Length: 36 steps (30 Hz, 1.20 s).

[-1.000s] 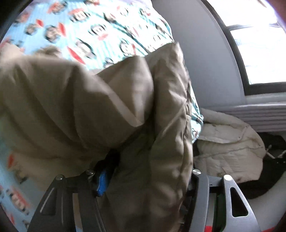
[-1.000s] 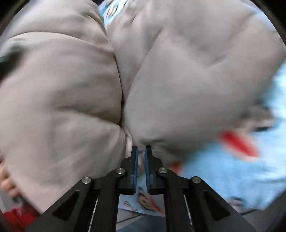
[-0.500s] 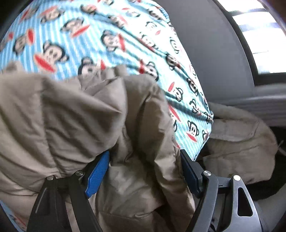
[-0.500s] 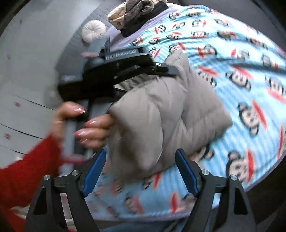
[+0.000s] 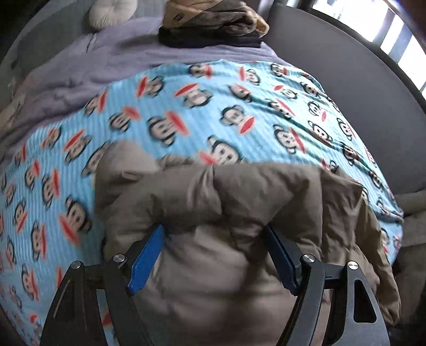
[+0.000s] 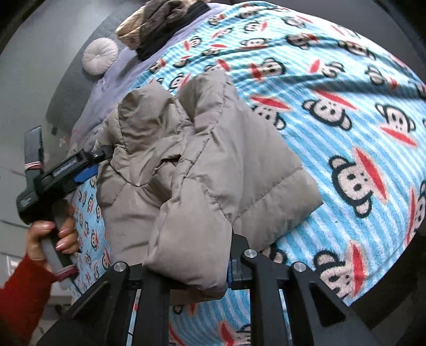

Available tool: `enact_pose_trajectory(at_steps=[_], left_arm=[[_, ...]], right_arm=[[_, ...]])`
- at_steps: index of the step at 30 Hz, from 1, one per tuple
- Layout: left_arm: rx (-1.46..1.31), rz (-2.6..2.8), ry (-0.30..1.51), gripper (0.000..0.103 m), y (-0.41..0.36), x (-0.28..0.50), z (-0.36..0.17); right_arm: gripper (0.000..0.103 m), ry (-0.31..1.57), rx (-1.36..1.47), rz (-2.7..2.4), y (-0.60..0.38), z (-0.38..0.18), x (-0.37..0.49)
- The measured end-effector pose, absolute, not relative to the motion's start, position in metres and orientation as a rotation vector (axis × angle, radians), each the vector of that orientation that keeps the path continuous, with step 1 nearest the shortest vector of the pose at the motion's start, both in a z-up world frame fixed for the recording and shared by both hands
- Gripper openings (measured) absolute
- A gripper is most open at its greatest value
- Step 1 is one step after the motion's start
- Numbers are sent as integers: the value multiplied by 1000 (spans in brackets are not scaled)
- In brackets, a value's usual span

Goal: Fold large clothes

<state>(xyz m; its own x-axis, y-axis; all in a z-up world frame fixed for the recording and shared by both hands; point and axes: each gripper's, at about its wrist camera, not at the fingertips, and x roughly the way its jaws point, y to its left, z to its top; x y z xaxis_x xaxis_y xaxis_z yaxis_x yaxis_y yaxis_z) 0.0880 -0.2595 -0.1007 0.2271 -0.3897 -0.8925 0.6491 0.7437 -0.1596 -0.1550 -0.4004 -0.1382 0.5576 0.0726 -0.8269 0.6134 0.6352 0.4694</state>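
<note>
A taupe puffer jacket [image 6: 213, 170] lies folded into a thick bundle on a blue monkey-print blanket [image 6: 346, 119]. In the left wrist view the jacket [image 5: 226, 213] bulges between the spread blue pads [image 5: 147, 258] of my left gripper [image 5: 213, 239], which is open around it. My right gripper [image 6: 186, 266] has its jaws set wide around a thick corner fold of the jacket; its pads are mostly hidden by the fabric. The left gripper also shows in the right wrist view [image 6: 87, 162], held by a hand in a red sleeve at the jacket's far side.
A stack of folded clothes [image 5: 213, 24] sits at the bed's far end on a lavender sheet [image 5: 80, 69], near a round white cushion [image 5: 111, 10]. A grey bed frame [image 5: 346, 79] runs along the right. Another pale garment [image 5: 412, 229] lies off the bed's right edge.
Both grippers were shut on the jacket a second ago and have opened. The bundle has been lowered onto the blanket. Both cameras have pulled back, so more of the bed shows.
</note>
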Motion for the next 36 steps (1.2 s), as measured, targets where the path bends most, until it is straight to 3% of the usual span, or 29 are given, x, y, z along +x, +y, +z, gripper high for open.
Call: enact_pose_trajectory(at_steps=[7, 14, 16, 25, 31, 36], left_arm=[[334, -716, 1118, 77, -332, 75, -124], [390, -700, 1124, 77, -342, 71, -132], [393, -696, 1129, 77, -342, 72, -133], [433, -670, 1122, 78, -345, 70, -135], [422, -643, 1142, 79, -341, 71, -130], [351, -627, 1167, 79, -312, 64, -94]], right_arm=[[21, 909, 1018, -406, -450, -183, -175], [25, 932, 1200, -312, -481, -205, -189], [30, 962, 1155, -343, -484, -189, -196], [30, 910, 774, -288, -496, -92, -194], [30, 1113, 579, -204, -470, -132, -143], [30, 1216, 567, -186, -462, -176, -148]])
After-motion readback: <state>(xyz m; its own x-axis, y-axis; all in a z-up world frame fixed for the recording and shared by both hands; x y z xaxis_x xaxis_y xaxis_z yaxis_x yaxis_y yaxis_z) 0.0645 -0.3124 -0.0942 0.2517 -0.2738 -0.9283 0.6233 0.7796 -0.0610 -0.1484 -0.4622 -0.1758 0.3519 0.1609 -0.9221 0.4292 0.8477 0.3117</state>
